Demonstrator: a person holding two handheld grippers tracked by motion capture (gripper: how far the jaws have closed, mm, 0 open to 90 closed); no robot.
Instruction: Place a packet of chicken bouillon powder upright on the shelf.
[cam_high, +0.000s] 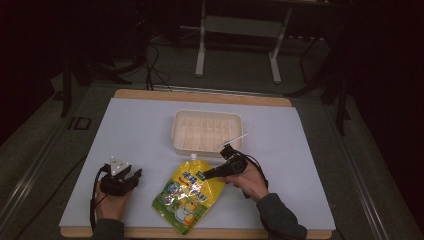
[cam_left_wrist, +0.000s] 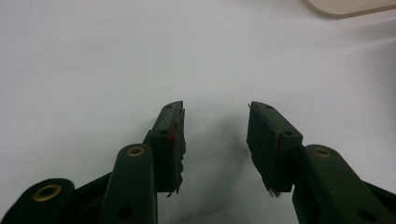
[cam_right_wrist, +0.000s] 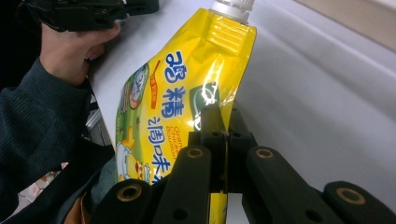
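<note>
The yellow pouch (cam_high: 189, 196) lies near the table's (cam_high: 310, 165) front edge, its white spout (cam_high: 193, 156) pointing toward the tray (cam_high: 206, 131). Our right gripper (cam_high: 206, 174) has its jaws pressed together on the pouch's upper edge, as the right gripper view confirms. We see the cream tray just beyond the spout, its ribbed floor bare, with a thin white stick (cam_high: 233, 139) across its near right rim. Our left gripper (cam_high: 136, 173) rests well left of the pouch, jaws parted around nothing. Bare tabletop surrounds both hands. The pouch's small print is unreadable.
</note>
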